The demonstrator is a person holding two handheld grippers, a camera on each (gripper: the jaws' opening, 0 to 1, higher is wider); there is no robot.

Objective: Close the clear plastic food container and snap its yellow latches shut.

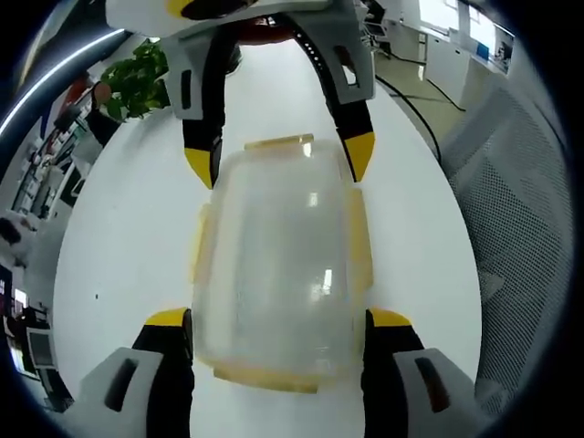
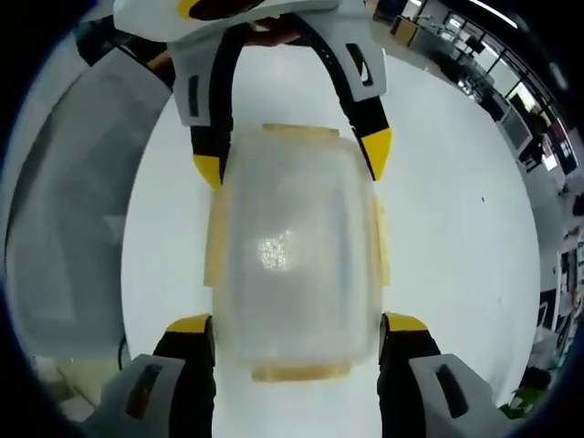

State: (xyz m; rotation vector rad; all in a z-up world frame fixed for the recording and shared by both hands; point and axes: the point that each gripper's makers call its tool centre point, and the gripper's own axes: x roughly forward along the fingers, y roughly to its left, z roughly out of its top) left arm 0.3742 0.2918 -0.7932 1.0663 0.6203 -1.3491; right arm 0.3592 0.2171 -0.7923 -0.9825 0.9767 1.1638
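While lidded, container (image 1: 274,265) sits between both tongs (open).

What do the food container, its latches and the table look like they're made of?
Container: looks like clear, slightly frosted plastic, since the white surface shows through and glints sit on its lid. Latches: translucent yellow plastic, probably, thin flat tabs along the lid's edges. Table: smooth white top with a soft sheen, perhaps laminate; the pictures do not settle the material.

White round table (image 1: 119,237), office floor behind
Leafy green plant (image 1: 137,78) at the far table edge; grey mesh chair back (image 1: 516,210) just beside the table; desks (image 1: 438,46) beyond.
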